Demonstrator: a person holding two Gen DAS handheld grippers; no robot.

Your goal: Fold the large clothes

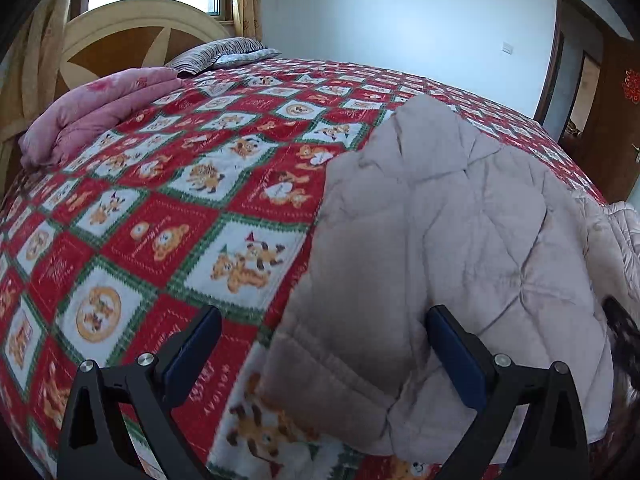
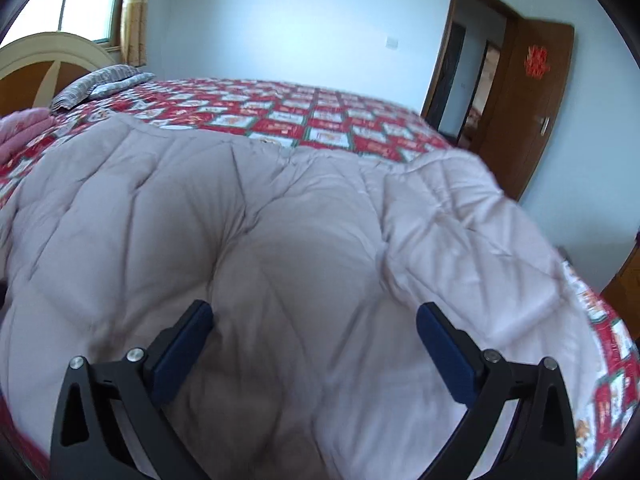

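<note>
A large beige quilted padded coat lies spread on the red patterned bedspread. In the left wrist view it covers the right half, its near left edge between my fingers. My left gripper is open and empty, just above that edge. In the right wrist view the coat fills most of the frame. My right gripper is open and empty, close above the coat's middle. A dark fur trim shows at the coat's right edge.
A folded pink quilt and a striped pillow lie at the head of the bed by the wooden headboard. An open brown door stands at the far right. The bed edge runs near right.
</note>
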